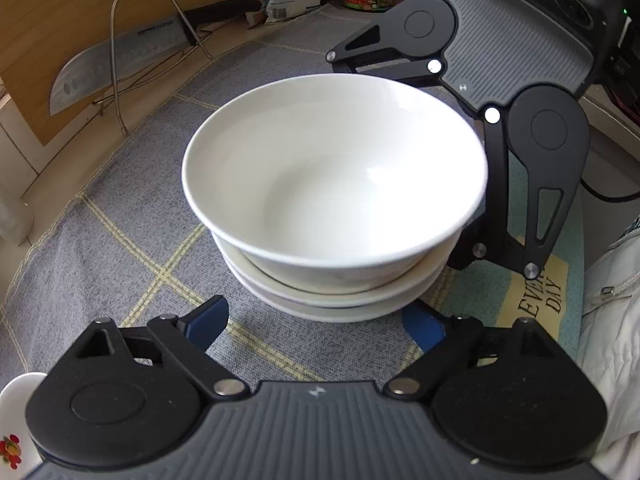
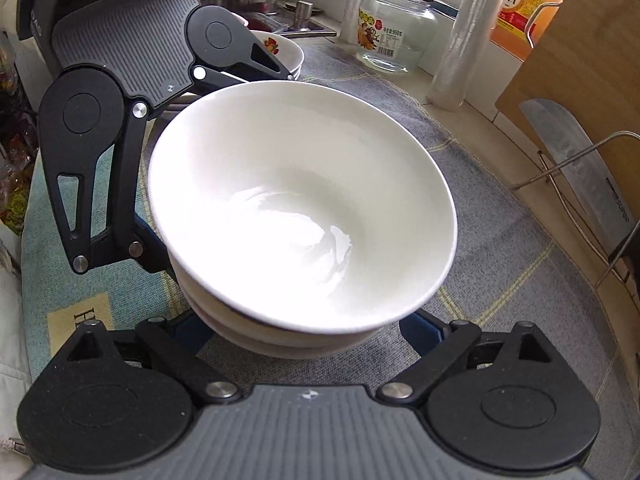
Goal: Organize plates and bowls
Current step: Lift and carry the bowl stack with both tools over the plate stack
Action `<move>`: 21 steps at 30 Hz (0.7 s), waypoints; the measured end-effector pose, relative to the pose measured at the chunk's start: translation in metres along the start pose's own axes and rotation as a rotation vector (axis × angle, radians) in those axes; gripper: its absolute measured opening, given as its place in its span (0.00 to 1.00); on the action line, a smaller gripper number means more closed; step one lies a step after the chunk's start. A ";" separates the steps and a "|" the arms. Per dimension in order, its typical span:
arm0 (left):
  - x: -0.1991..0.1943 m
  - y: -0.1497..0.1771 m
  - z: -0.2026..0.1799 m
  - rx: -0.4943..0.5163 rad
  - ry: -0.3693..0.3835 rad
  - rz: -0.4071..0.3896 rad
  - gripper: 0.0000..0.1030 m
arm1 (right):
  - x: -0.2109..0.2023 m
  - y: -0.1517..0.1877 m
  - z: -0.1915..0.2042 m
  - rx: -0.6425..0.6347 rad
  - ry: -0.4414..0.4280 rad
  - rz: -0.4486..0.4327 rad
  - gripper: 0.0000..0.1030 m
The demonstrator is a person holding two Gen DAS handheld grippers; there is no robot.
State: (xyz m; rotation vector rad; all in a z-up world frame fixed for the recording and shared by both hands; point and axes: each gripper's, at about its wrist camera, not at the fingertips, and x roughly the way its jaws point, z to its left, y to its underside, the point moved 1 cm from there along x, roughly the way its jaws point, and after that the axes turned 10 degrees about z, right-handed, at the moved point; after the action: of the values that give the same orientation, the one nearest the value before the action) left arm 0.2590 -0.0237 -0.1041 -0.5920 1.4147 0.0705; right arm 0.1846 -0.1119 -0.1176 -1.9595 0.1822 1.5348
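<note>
Bowl nested atop 2 dishes; L tongs & R tongs released.

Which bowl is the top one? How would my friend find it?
Look at the grey checked cloth covering the counter; in its middle stands a small stack of white dishes. The top bowl is the deep, plain white one sitting highest, tilted, on flatter white dishes. The bowl by the sink has fruit pictures.
</note>
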 end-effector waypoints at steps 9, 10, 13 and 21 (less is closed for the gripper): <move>0.004 -0.008 0.007 0.070 0.025 -0.010 0.85 | -0.001 -0.005 0.000 -0.037 -0.042 0.026 0.83; 0.003 -0.008 0.006 0.075 0.028 -0.012 0.85 | -0.002 -0.005 0.000 -0.038 -0.045 0.028 0.83; 0.004 -0.012 0.007 0.098 0.029 -0.015 0.84 | -0.002 -0.006 -0.002 -0.042 -0.054 0.031 0.83; 0.001 -0.010 0.001 0.108 0.032 -0.018 0.84 | -0.005 -0.007 -0.004 -0.051 -0.061 0.038 0.83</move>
State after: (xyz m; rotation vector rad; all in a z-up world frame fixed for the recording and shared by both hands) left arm 0.2637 -0.0326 -0.1014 -0.5185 1.4345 -0.0295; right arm 0.1893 -0.1099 -0.1102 -1.9556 0.1563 1.6362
